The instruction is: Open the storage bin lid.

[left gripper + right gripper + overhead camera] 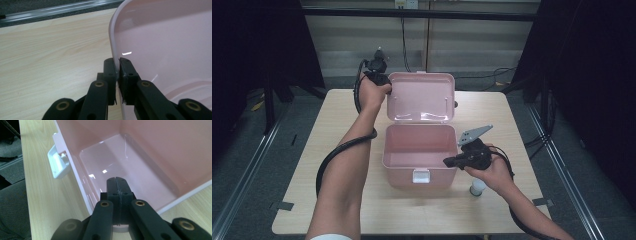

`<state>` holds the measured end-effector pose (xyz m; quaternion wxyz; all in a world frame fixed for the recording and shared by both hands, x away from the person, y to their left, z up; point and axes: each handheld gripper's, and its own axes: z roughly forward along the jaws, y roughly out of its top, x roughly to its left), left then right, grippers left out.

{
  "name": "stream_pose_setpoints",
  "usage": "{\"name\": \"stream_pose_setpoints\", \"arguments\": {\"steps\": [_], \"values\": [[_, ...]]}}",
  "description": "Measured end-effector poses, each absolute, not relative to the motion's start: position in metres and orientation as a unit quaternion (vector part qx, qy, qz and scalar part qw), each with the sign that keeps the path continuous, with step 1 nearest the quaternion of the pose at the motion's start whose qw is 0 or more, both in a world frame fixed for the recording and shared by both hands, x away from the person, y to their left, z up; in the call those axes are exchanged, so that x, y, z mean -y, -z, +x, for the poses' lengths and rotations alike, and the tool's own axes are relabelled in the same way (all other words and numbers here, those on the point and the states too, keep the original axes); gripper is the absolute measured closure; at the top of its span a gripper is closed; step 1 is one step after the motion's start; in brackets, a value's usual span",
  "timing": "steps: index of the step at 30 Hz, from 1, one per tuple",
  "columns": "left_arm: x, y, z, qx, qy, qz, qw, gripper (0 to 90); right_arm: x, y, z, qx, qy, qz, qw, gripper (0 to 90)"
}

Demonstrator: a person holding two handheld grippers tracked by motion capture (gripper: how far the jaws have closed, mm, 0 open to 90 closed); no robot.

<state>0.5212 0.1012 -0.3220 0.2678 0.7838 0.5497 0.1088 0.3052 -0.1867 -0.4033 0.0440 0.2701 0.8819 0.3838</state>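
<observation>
A pink plastic box (419,157) stands in the middle of the table with its lid (421,96) raised upright behind it. My left gripper (388,86) is at the lid's left edge and is shut on that edge; in the left gripper view the pads (110,70) pinch the thin lid rim (113,40) from both sides. My right gripper (448,161) is shut with nothing in it and points left over the box's right front corner. In the right gripper view its jaws (116,187) hang above the bare box interior (130,167).
A white latch (421,175) sits on the box's front wall, also as the latch (58,162) in the right gripper view. A small white bottle (477,187) stands on the wooden table (302,200) under my right hand. Black cables trail from both grippers.
</observation>
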Motion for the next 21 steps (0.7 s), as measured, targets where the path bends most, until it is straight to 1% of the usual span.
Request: {"name": "stream_pose_setpoints", "arguments": {"steps": [21], "values": [[-0.107,0.337,0.523,-0.558,-0.102,0.781,0.261,83.5,0.183,0.403,0.301,-0.886,-0.377,0.269,0.041,90.0]]}}
